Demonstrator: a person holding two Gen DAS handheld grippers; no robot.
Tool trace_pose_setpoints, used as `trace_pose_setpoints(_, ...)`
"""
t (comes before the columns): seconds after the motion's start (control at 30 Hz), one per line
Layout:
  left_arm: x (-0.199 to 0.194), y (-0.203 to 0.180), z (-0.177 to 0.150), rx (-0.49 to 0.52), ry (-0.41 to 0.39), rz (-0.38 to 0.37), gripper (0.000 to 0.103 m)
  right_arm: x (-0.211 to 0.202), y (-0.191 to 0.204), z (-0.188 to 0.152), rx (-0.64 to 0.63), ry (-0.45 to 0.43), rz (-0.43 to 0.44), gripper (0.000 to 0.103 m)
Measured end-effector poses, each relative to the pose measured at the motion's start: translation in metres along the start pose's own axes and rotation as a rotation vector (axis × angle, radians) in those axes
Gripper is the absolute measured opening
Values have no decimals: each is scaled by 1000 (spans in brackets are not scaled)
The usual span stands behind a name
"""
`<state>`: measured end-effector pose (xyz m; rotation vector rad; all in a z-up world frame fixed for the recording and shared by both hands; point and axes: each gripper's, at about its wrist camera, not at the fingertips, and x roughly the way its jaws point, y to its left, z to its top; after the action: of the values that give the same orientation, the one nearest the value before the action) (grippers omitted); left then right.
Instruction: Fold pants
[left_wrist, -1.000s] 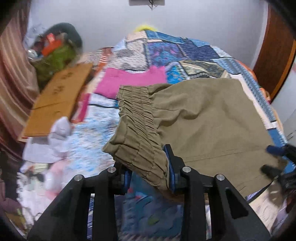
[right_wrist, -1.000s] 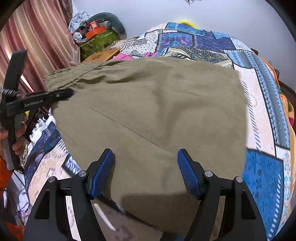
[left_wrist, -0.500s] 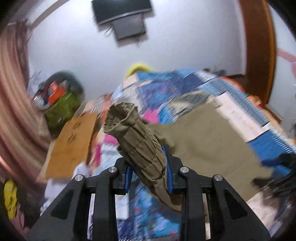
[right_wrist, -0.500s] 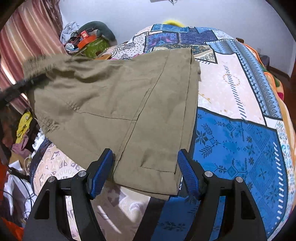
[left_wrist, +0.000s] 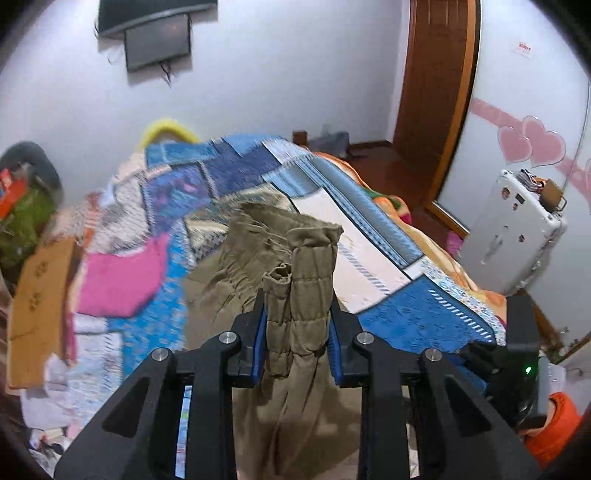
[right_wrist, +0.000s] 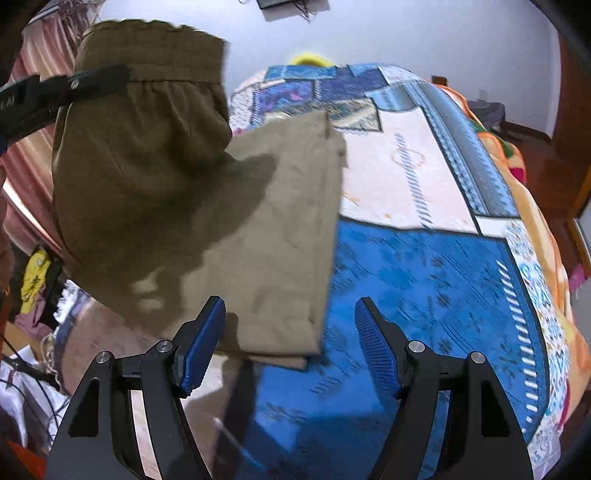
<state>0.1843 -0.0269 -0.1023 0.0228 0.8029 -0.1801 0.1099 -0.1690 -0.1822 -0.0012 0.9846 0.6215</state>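
Note:
The olive pants (right_wrist: 258, 229) lie partly on the patchwork bedspread (right_wrist: 424, 266), their lower part flat near the bed's front edge. My left gripper (left_wrist: 295, 325) is shut on the bunched elastic waistband (left_wrist: 306, 273) and holds it raised above the bed; from the right wrist view the lifted waistband (right_wrist: 147, 74) hangs at the upper left with the left gripper's finger (right_wrist: 92, 83) across it. My right gripper (right_wrist: 290, 343) is open and empty, hovering just above the pants' near edge.
A pink cloth (left_wrist: 122, 280) and a cardboard sheet (left_wrist: 40, 295) lie on the bed's left side. A white appliance (left_wrist: 513, 236) and a wooden door (left_wrist: 436, 96) stand to the right. Clutter and striped curtains (right_wrist: 22, 177) sit at the left.
My left gripper has lifted the waistband higher and swung it right, over the flat lower part. The right gripper has stayed open near the front edge.

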Motion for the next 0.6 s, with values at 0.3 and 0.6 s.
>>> trace_pose_setpoints(0.3,46,-38,-21,27,136,-109,27,6,-16,-13,69,20,32,69)
trace_pose_setpoints(0.6,53,-49,-28,47,201,-155,61,-1,-21,-13,69,4,12,69)
